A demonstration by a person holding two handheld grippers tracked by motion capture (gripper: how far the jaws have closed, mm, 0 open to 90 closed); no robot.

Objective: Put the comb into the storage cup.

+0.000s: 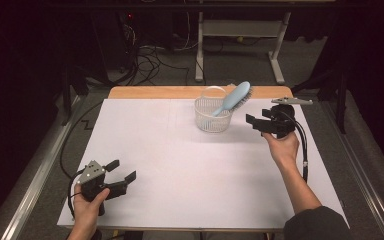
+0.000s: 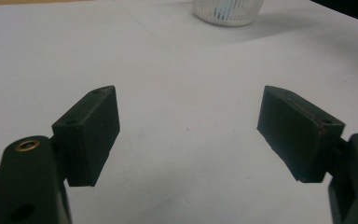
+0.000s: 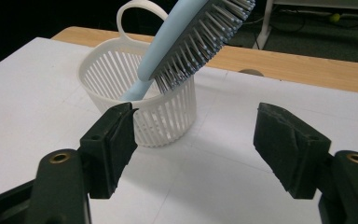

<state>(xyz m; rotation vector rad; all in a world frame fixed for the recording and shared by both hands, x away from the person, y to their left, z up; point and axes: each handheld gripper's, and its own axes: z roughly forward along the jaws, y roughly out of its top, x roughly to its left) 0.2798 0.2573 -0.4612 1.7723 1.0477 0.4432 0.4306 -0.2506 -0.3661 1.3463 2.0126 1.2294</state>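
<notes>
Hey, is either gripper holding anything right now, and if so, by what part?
Nothing is held. The left gripper and right gripper are both open with bare jaws. The blue hairbrush stands handle-down in the white basket, untouched.

High view: fixed above person's side, facing forward and down, far enough to take in whole white table [image 1: 190,180].
Left gripper view: low over table near front-left corner, facing across toward white slatted basket [image 2: 227,11] (far off, at top edge).
Right gripper view: close to basket [image 3: 144,100], slightly above it, blue hairbrush [image 3: 191,37] large.
All three share basket.
</notes>
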